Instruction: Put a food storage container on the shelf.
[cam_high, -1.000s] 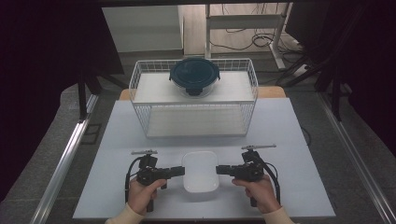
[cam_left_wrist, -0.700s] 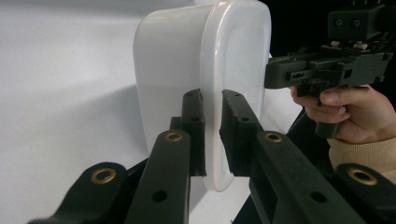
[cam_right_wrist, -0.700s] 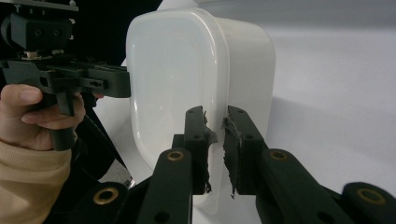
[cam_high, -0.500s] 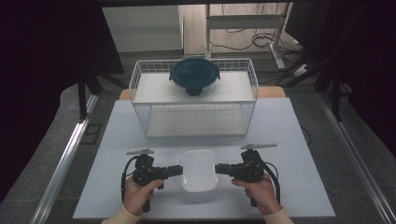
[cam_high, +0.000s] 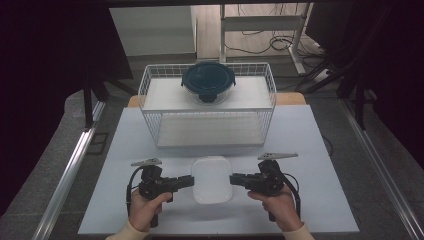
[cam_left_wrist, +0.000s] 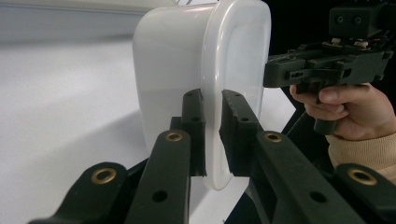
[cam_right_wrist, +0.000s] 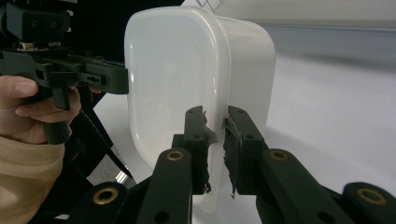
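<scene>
Left gripper (cam_high: 189, 181) and right gripper (cam_high: 234, 179) each clamp jaws on opposite rims of white lidded container (cam_high: 212, 178); no legible labels.

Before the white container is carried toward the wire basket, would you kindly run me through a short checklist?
1. Left gripper clamped on the white container's rim: ok.
2. Right gripper clamped on the opposite rim: ok.
3. Lid seated on the container: ok, as far as the gripper views show.
4. Container lifted off the table: cannot tell.
5. Room on the lower level of the wire basket: ok, it looks bare.
6. Upper shelf free: not ok at the middle, where the dark-lidded round container stands.
</scene>
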